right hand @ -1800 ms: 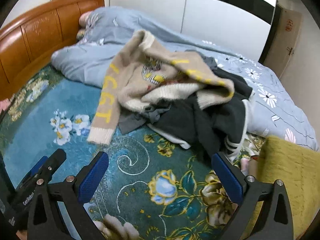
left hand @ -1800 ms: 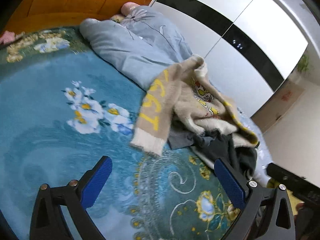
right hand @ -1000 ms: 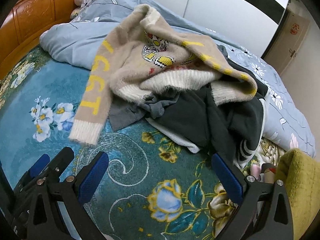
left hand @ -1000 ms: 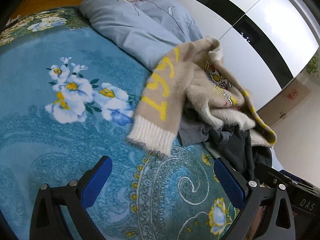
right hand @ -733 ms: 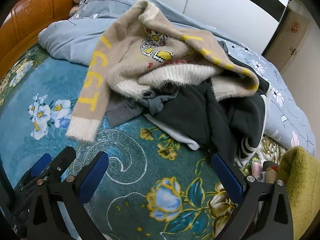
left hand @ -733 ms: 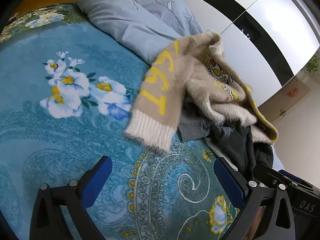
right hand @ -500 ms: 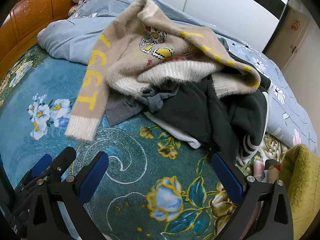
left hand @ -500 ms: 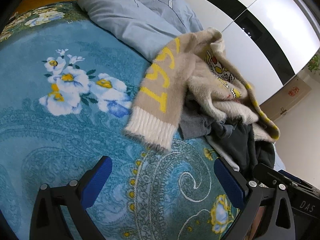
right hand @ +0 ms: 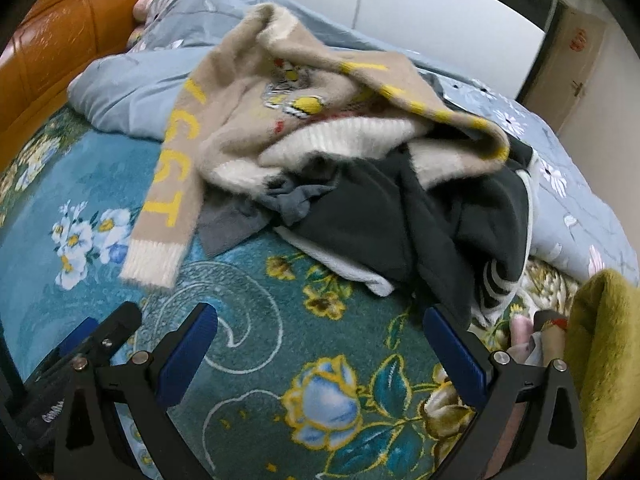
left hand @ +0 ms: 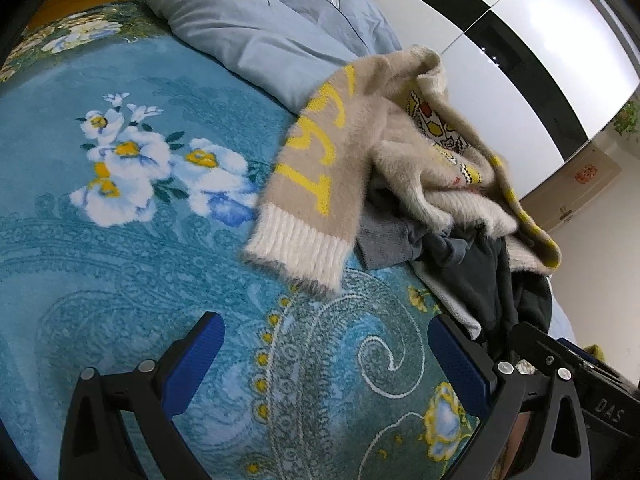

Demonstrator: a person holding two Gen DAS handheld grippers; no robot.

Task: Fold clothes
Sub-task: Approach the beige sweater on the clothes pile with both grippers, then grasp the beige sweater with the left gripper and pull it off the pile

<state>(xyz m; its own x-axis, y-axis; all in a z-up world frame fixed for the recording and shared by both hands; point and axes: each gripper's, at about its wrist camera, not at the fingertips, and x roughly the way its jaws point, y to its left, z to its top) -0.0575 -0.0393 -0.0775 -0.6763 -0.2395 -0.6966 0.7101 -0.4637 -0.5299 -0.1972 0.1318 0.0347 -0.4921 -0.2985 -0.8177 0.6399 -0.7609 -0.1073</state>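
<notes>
Both the left gripper (left hand: 324,354) and right gripper (right hand: 320,344) gape wide, empty, over bare blanket (left hand: 120,264); the beige sweater's (right hand: 248,120) cuff overhangs the clothes pile's (right hand: 392,216) near edge.

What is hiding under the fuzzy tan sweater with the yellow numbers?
Under the fuzzy tan sweater lie dark clothes and a grey piece, peeking out onto the blue flowery blanket. How many clothes are in the pile stays hidden beneath the sweater.
</notes>
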